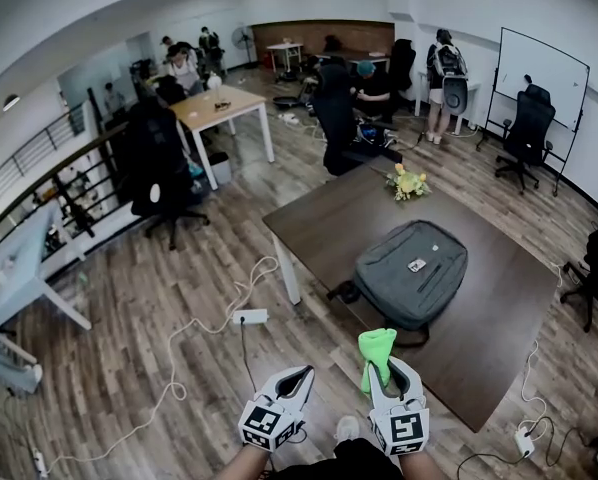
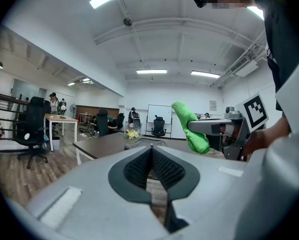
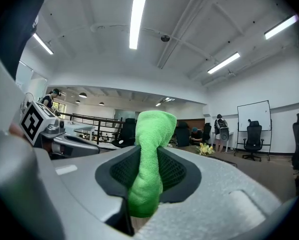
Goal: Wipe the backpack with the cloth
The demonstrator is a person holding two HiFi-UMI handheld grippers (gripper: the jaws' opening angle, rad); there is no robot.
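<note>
A grey backpack [image 1: 411, 271] lies flat on the dark brown table [image 1: 489, 338], ahead and slightly right of me. My right gripper [image 1: 383, 365] is shut on a bright green cloth [image 1: 376, 353], which sticks up out of its jaws [image 3: 149, 159]; it hovers near the table's near edge, short of the backpack. In the left gripper view the cloth [image 2: 190, 127] and right gripper show at the right. My left gripper [image 1: 301, 376] is shut and empty, held over the wooden floor left of the table; its pads [image 2: 162, 168] meet.
A small flower bunch [image 1: 407, 182] stands on the table's far end. A white power strip [image 1: 249, 316] and cords lie on the floor by the table's left leg. Office chairs [image 1: 163, 173], a wooden desk [image 1: 224, 110], a whiteboard [image 1: 542, 68] and several people fill the back.
</note>
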